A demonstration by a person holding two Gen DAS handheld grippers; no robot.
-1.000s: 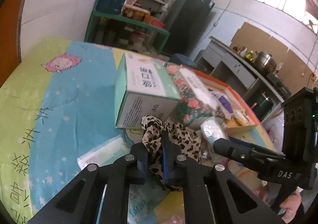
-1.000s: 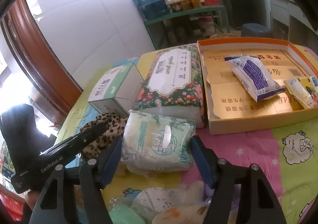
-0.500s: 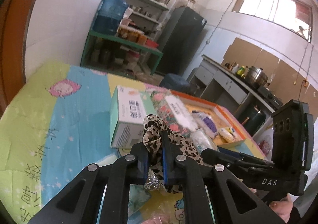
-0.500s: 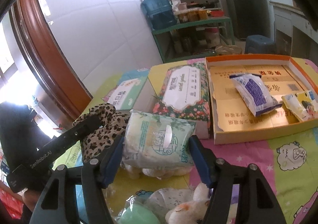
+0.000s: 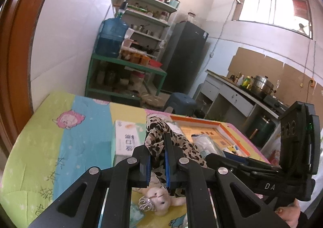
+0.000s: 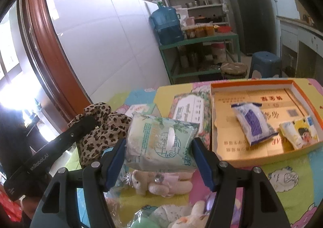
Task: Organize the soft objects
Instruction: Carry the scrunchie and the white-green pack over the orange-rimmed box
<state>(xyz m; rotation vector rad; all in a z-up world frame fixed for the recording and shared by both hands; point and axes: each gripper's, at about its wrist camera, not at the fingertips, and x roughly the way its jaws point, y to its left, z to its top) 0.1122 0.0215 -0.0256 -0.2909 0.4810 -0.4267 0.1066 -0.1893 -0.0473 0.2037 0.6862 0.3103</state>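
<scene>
My left gripper point(image 5: 157, 150) is shut on a leopard-print cloth point(image 5: 155, 135) and holds it in the air above the table; the cloth also shows in the right wrist view point(image 6: 103, 129). My right gripper point(image 6: 159, 147) is shut on a pale green wet-wipes pack point(image 6: 161, 139), lifted off the table. An orange-rimmed cardboard tray point(image 6: 262, 159) at the right holds a blue-and-white packet point(image 6: 252, 125) and a small yellow packet point(image 6: 302, 133).
A floral tissue pack point(image 6: 189, 106) and a white-green box point(image 5: 126, 139) lie beyond the grippers. Plush toys point(image 6: 159, 183) and wrapped soft items point(image 6: 167, 215) lie on the colourful cloth below. A green shelf rack point(image 5: 123, 74) and blue stool point(image 6: 264, 62) stand behind.
Both grippers have risen, lifting the leopard cloth and the wipes pack higher above the table. Plush toys underneath have come into view.
</scene>
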